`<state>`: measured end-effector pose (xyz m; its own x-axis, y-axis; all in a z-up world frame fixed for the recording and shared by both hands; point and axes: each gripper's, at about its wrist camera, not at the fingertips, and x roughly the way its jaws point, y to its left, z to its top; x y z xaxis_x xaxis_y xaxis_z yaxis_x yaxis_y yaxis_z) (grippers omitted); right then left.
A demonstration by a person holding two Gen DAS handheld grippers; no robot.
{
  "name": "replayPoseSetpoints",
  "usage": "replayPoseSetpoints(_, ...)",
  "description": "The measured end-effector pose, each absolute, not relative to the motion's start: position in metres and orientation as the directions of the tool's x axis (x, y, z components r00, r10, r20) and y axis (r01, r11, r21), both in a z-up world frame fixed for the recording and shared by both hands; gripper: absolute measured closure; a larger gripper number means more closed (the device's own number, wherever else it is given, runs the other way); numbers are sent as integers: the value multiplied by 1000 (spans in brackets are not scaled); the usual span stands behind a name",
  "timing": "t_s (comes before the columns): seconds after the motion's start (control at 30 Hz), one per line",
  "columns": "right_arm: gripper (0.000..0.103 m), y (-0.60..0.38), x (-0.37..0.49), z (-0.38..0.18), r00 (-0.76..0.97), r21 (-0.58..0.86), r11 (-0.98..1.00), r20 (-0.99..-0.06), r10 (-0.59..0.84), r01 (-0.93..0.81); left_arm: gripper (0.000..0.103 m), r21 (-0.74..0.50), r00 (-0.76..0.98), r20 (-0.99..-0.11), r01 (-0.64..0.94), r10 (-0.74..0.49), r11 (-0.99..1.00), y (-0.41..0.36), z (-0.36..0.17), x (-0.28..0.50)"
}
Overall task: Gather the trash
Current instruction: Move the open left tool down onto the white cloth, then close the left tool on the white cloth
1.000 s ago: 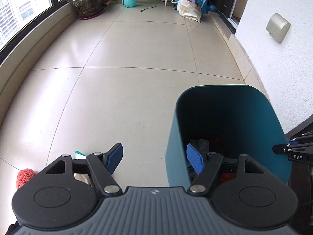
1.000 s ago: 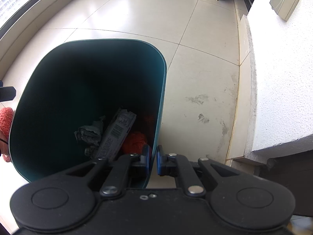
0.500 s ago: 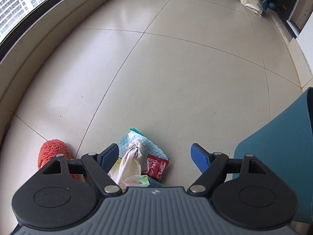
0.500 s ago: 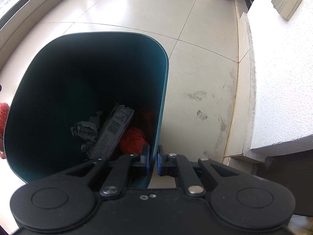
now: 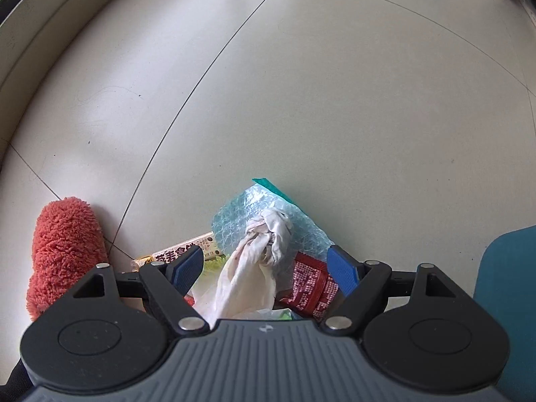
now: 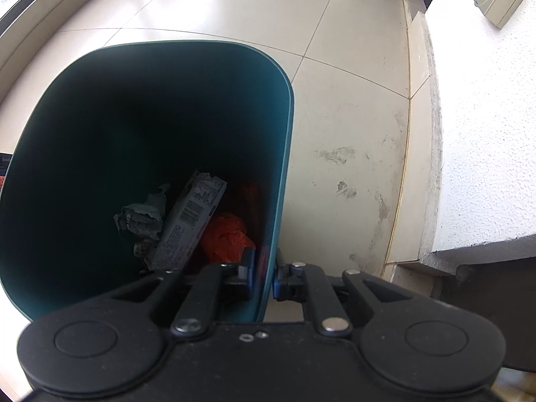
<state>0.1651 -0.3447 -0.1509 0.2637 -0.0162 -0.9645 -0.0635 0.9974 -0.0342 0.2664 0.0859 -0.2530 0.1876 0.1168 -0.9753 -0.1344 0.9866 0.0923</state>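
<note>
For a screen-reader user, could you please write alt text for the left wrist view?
The open left gripper hangs over a trash pile on a tiled floor: a white rag, bubble wrap and a red packet. An orange duster lies left, a teal bin right.

Orange fluffy duster [image 5: 63,251] lies on tiled floor [image 5: 301,83].

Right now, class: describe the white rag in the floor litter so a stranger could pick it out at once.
Find the teal bin on the tiled floor; a litter pile lies beside it, under the open left gripper. The rag lies atop bubble wrap, the pile's only knotted white cloth, beside a red wrapper.
</note>
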Motion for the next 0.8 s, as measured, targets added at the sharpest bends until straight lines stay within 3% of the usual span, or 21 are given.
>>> replayPoseSetpoints(0.4, 92, -349, 173, -160, 223, -11, 999, -975, -3, -35, 25, 100, 113, -986, -177, 121, 979, 100, -312, 283)
replayPoseSetpoints(0.47, 92, -349, 174, -161, 219, -8, 1000, -976, -1, -30, 45, 93, 93, -989, -194, 112, 977, 102, -317, 285)
replayPoseSetpoints(0.57, 92, -349, 175, -162, 215, -9, 1000, -977, -3, -26, 63, 80, 75, -992, -218, 98, 973, 106, -322, 285)
replayPoseSetpoints(0.8, 92, -349, 175, -164, 218, -10, 1000, -976, -4, -27, 75, 72, 130, -986, -232, 105, 970, 107, -292, 278)
